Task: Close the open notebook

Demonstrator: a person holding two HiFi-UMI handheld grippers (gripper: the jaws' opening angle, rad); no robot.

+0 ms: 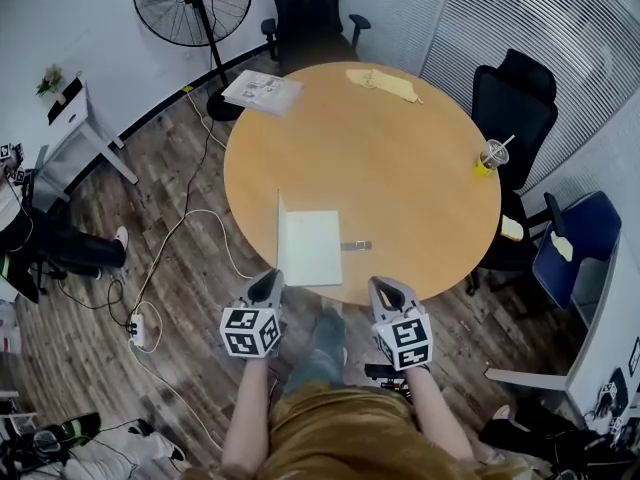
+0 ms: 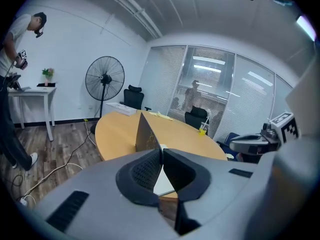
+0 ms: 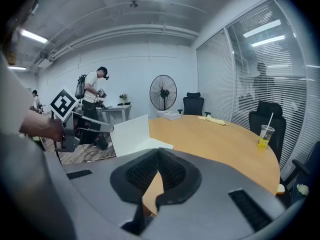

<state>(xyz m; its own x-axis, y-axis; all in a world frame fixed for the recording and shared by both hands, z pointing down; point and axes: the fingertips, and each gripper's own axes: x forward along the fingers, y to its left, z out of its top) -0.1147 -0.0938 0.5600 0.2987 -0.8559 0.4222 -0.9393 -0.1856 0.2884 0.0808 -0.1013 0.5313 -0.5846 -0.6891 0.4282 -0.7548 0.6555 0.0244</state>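
Note:
The notebook (image 1: 312,250) lies open near the front edge of the round wooden table (image 1: 400,168), white page flat. Its left cover (image 1: 279,226) stands upright. My left gripper (image 1: 268,284) hovers just off the table edge, in front of the notebook's left corner, jaws shut with nothing in them. My right gripper (image 1: 384,290) hangs to the right of the notebook, also shut and empty. In the left gripper view the cover (image 2: 146,134) rises just beyond the closed jaws (image 2: 161,151). The right gripper view shows the white cover (image 3: 129,131) left of its closed jaws (image 3: 158,151).
A small grey object (image 1: 356,245) lies right of the notebook. A cup with a straw (image 1: 492,155), papers (image 1: 262,92) and a yellow sheet (image 1: 385,84) sit on the far table. Black chairs (image 1: 512,108), a fan (image 1: 192,3) and floor cables (image 1: 170,238) surround it.

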